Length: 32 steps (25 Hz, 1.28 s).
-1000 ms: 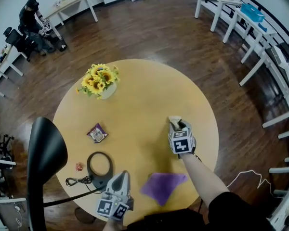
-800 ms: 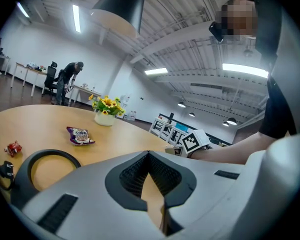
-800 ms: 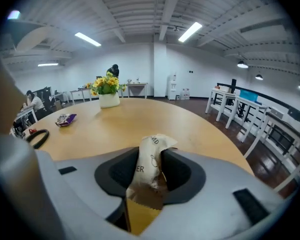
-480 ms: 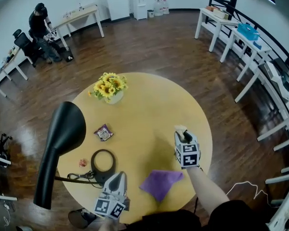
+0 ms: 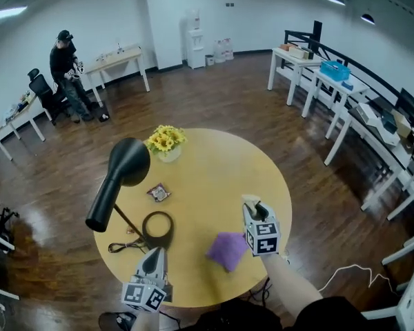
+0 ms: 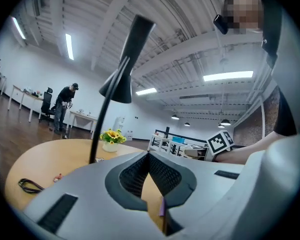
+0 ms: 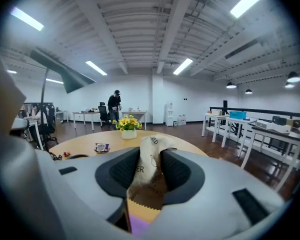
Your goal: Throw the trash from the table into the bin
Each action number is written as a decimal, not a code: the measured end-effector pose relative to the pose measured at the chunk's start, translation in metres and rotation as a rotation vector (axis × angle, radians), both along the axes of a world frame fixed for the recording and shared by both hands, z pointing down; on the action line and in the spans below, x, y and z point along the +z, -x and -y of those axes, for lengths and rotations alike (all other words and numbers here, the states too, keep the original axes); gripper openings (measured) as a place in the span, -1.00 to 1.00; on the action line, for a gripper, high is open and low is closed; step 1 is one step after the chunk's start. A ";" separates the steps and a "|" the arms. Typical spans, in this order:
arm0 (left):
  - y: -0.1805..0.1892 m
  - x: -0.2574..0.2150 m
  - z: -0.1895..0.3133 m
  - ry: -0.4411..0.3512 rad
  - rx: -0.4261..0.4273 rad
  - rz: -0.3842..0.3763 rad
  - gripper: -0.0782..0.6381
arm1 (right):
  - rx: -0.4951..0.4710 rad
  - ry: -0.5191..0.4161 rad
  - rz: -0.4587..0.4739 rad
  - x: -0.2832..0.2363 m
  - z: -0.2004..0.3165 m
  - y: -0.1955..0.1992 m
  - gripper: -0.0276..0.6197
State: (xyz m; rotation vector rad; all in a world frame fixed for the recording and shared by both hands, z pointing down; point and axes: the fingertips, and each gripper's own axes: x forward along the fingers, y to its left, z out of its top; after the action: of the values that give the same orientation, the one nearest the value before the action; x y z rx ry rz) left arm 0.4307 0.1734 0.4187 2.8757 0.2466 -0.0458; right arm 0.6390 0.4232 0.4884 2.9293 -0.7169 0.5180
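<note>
Left gripper (image 6: 149, 158): your jaws are closed together, nothing in them.
Snack packet (image 5: 158, 192): flat on the round table (image 5: 214, 164) beside the desk lamp (image 5: 126, 164); looks light, crinkly, probably slippery, so pinch an edge.
Crumpled paper (image 7: 150, 156): clamped in your right gripper's (image 7: 149, 173) jaws above the table; soft and near weightless, so a firm squeeze should do.
Bin: can't spot it anywhere.

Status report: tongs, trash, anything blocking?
Left tongs shut, empty. Right tongs clamped on crumpled paper wrapper, above table. Snack packet lies on table. No bin in view.
</note>
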 end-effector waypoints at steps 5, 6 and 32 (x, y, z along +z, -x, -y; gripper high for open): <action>0.074 -0.023 0.040 -0.027 -0.099 -0.044 -0.78 | -0.087 -0.060 -0.074 -0.029 0.037 0.067 -0.50; 0.090 -0.027 0.048 -0.027 -0.122 -0.050 -0.78 | -0.111 -0.073 -0.079 -0.033 0.048 0.080 -0.50; 0.676 -0.035 0.184 -0.137 -1.331 -0.083 -0.78 | -1.435 -0.178 -0.195 -0.059 0.534 0.606 -0.51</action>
State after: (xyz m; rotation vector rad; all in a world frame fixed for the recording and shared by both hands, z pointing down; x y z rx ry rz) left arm -0.2453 -0.0108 0.3840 2.5808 -1.6620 -0.3823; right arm 0.0332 -0.1110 0.4294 1.7244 -2.4215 -0.0140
